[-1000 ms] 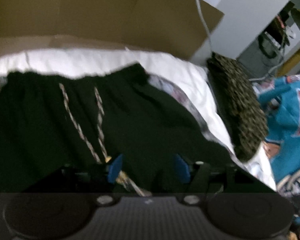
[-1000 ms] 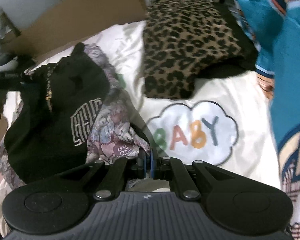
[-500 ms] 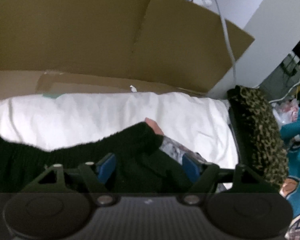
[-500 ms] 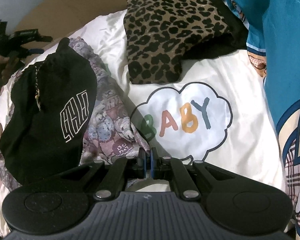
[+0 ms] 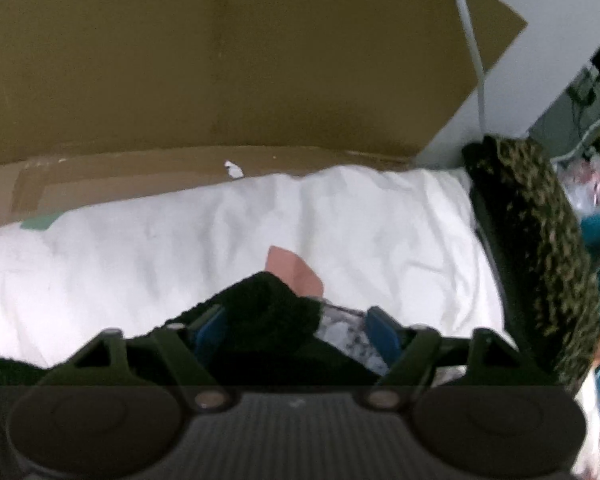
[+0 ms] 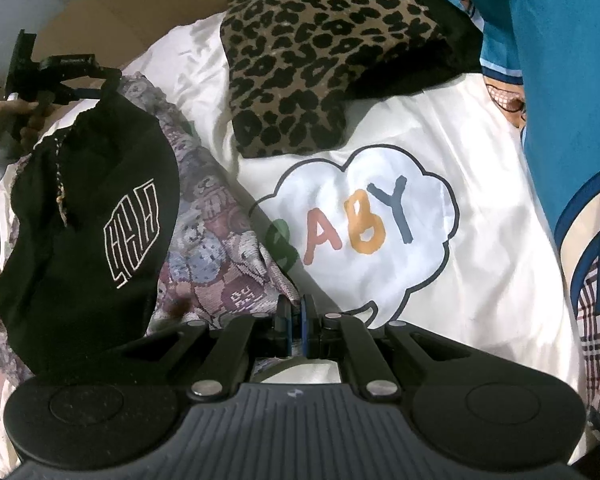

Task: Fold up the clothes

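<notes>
A black garment [image 6: 88, 208] with a white line logo and a drawstring lies on a patterned bear-print cloth [image 6: 224, 248] on the white bed. In the left wrist view my left gripper [image 5: 296, 328] is open, its blue pads either side of a raised corner of the black garment [image 5: 260, 312]. The left gripper also shows in the right wrist view [image 6: 60, 76] at the garment's far corner. My right gripper [image 6: 295, 320] is shut at the near corner of the bear-print cloth; whether cloth is pinched between the pads is hidden.
A leopard-print cushion [image 6: 320, 52] lies at the back of the bed. The white sheet has a cloud print reading BABY [image 6: 364, 224]. Brown cardboard [image 5: 220, 72] stands behind the bed. Teal clothing [image 6: 572, 80] lies at the right.
The left gripper has moved up along the black garment to its far corner, so the drawstring left its view. The right gripper has stayed shut at the bear-print cloth.
</notes>
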The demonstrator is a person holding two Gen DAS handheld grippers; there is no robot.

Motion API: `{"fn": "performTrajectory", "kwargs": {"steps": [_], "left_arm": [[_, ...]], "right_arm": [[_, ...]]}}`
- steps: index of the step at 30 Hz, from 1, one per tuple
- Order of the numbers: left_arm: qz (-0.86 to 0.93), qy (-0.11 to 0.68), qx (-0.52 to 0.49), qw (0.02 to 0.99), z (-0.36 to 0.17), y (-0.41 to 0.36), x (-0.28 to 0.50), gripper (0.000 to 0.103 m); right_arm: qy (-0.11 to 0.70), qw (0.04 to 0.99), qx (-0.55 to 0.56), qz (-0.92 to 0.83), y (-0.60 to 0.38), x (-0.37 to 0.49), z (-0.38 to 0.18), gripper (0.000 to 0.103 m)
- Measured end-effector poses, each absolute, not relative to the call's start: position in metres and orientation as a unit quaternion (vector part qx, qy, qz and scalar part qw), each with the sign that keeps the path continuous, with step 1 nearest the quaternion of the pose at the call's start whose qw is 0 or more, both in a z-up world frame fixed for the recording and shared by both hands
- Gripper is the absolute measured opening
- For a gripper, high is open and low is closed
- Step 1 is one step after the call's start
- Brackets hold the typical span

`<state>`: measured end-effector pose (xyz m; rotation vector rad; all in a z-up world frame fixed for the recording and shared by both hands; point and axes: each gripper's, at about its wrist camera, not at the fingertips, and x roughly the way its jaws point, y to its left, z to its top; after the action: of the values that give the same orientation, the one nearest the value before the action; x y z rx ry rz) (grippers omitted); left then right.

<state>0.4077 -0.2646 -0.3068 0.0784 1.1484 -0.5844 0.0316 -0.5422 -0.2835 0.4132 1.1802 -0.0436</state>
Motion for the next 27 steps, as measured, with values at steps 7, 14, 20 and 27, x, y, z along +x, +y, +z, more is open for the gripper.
{"fn": "performTrajectory", "kwargs": {"steps": [7, 14, 20, 27], "left_arm": [[-0.301, 0.533, 0.079, 0.787, -0.311, -0.251, 0.410, 0.019], [-0.305, 0.527, 0.107, 0.786, -0.294, -0.237, 0.410, 0.017], [-0.308, 0.521, 0.121, 0.787, -0.288, -0.236, 0.411, 0.017], [-0.301, 0.520, 0.135, 0.788, -0.289, -0.235, 0.413, 0.017]], "right_arm": [[0.551, 0.812, 0.187, -0.040, -0.547, 0.029, -0.279, 0.002], [0.539, 0.822, 0.175, -0.061, -0.551, 0.022, -0.261, 0.002], [0.531, 0.827, 0.172, -0.058, -0.548, 0.018, -0.245, 0.001], [0.545, 0.818, 0.181, -0.026, -0.535, 0.015, -0.232, 0.001]]}}
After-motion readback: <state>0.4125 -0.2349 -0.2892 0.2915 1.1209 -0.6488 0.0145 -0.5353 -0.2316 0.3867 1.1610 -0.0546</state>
